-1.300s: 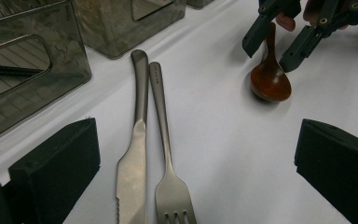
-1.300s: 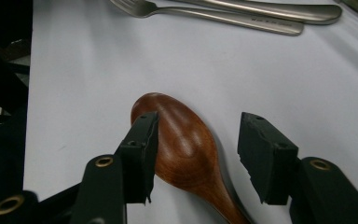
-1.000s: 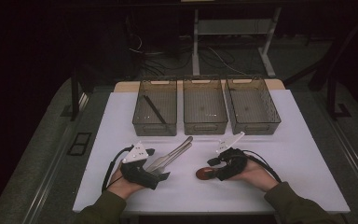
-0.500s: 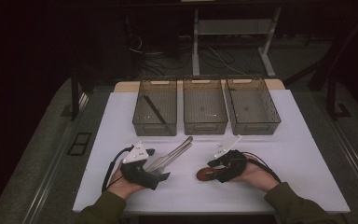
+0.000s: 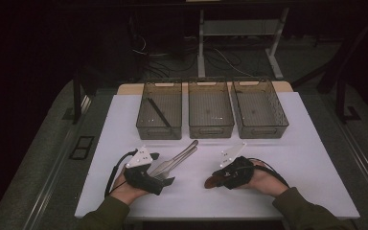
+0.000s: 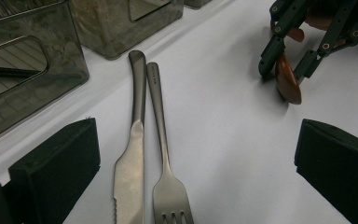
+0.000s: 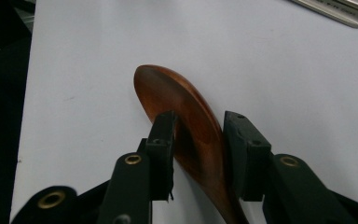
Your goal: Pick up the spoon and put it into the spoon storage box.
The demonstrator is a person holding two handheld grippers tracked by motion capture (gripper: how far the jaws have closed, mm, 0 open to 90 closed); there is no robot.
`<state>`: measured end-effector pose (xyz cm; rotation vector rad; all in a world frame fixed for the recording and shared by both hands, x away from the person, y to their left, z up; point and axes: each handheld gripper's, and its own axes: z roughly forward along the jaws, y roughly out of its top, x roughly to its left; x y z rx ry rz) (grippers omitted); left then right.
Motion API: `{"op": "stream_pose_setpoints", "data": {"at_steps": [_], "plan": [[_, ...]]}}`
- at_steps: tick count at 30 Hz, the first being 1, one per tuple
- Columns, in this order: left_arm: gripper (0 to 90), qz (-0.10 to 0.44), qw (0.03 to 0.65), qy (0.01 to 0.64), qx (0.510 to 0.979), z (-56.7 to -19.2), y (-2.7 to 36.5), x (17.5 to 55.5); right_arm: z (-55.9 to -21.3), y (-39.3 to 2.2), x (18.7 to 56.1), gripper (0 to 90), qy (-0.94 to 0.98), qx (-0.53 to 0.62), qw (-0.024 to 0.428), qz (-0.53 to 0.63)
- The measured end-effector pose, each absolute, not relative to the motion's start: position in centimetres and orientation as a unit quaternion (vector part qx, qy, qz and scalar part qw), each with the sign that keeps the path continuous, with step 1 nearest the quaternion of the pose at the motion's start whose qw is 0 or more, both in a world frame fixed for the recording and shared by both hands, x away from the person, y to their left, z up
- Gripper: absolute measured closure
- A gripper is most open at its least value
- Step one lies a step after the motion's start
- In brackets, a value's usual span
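Note:
A brown wooden spoon [image 7: 168, 88] lies near the front of the white table [image 5: 306, 158], tipped on its edge. My right gripper [image 7: 198, 140] has just been closing, and its two pads now press the spoon's bowl from both sides. The high view shows that gripper [image 5: 212, 182] low over the spoon [image 5: 208, 184]. A steel knife [image 6: 133, 158] and fork [image 6: 161, 135] lie side by side on the table. They sit between the wide open jaws of my left gripper [image 6: 196, 163], untouched. From above, the left gripper [image 5: 162, 168] is at the front left.
Three clear bins stand in a row at the back: left [image 5: 158, 132], middle [image 5: 211, 130] and right [image 5: 261, 130]. A dark stick [image 5: 158, 112] lies in the left one. Bare table spreads to the right of my right hand.
The right gripper has settled slightly lower over the spoon, its grey plate dipping a little. The left gripper, knife and fork have not moved.

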<state>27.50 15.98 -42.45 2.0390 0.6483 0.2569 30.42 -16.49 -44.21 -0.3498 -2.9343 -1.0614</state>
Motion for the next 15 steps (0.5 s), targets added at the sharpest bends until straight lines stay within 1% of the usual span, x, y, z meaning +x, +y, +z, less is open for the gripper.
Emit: {"op": "stream_pose_setpoints", "data": {"at_steps": [15], "plan": [[0.0,0.107,0.474,0.264,0.833,-42.39,15.97,27.45,-44.09,-16.40,30.13,75.8,-0.938,-0.103,0.005,-0.331]]}}
